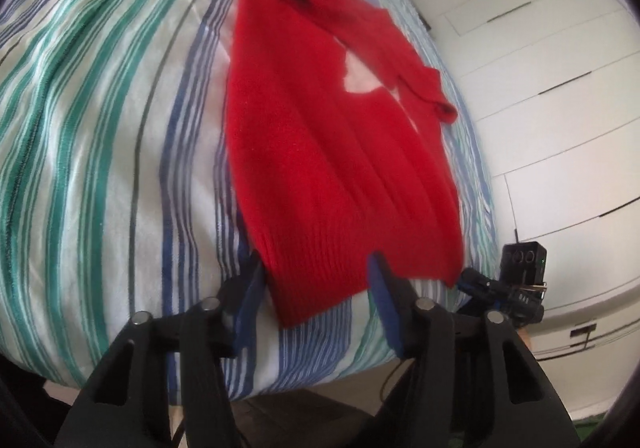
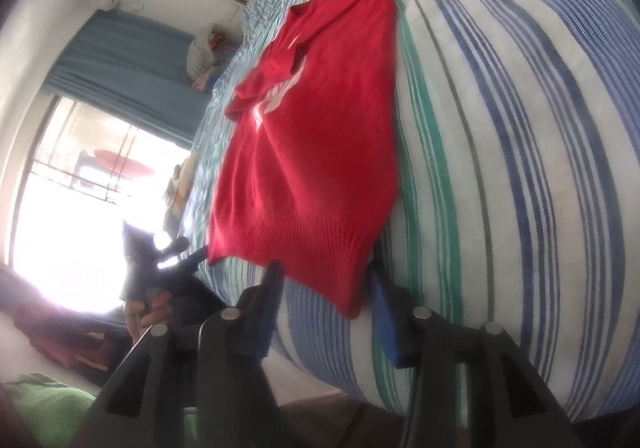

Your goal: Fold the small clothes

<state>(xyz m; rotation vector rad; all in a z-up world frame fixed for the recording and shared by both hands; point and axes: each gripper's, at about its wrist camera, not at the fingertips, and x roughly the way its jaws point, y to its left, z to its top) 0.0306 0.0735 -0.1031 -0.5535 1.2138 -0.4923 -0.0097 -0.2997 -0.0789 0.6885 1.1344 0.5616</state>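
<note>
Each camera sits low at the near edge of the bed [image 1: 100, 168], close up, looking along it. The left one faces the white cupboards [image 1: 560, 88], the right one faces the window [image 2: 80, 188]. Both see the red sweater [image 1: 328, 152].

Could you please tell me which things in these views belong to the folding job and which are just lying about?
Part of the job:
red sweater, spread flat
striped bedspread beneath it
left gripper, open at the hem
right gripper, open at the hem

Just lying about:
bundle of clothes near the curtain
white drawers
</note>
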